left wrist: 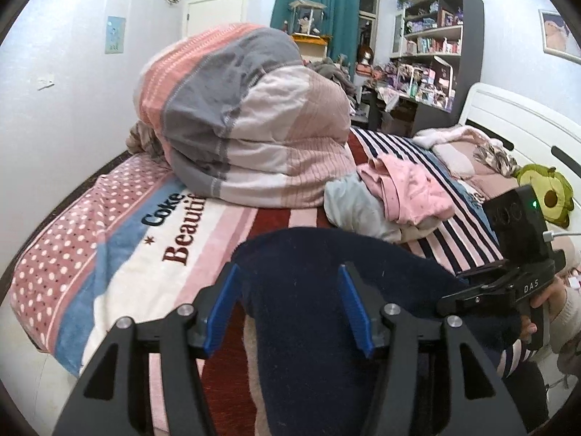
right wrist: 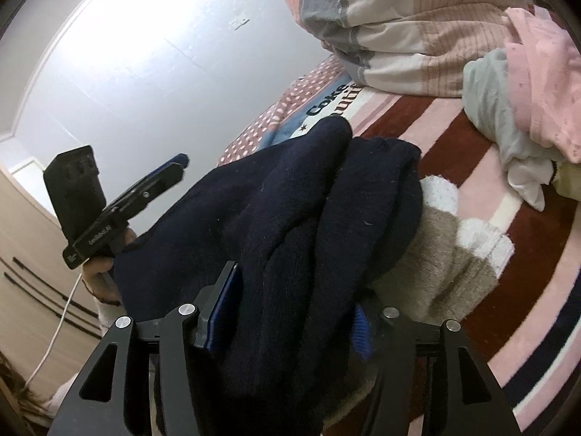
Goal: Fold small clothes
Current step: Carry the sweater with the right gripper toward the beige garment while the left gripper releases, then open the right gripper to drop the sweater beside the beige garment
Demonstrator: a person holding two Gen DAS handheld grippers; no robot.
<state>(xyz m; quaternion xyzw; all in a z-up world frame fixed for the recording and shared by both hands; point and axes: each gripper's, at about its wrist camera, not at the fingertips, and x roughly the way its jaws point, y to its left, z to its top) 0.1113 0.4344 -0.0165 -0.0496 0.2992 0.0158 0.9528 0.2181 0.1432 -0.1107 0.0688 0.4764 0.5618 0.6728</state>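
Note:
A dark navy fleece garment (left wrist: 308,312) lies on the bed in front of me, with a beige and white part (right wrist: 446,254) showing at its right side. My left gripper (left wrist: 290,309) is open, its blue pads (left wrist: 223,312) wide apart above the navy cloth. It also shows in the right wrist view (right wrist: 170,170), held off the garment's left edge. My right gripper (right wrist: 290,312) has its jaws standing wide with a thick bunch of navy cloth (right wrist: 290,225) between them; I cannot tell whether they pinch it. It shows in the left wrist view (left wrist: 468,290).
A big folded quilt (left wrist: 247,116) fills the bed's far side. A pile of pink and grey small clothes (left wrist: 392,192) lies to its right. A striped blanket (left wrist: 152,239) covers the bed. An avocado plush (left wrist: 548,192) sits by the headboard.

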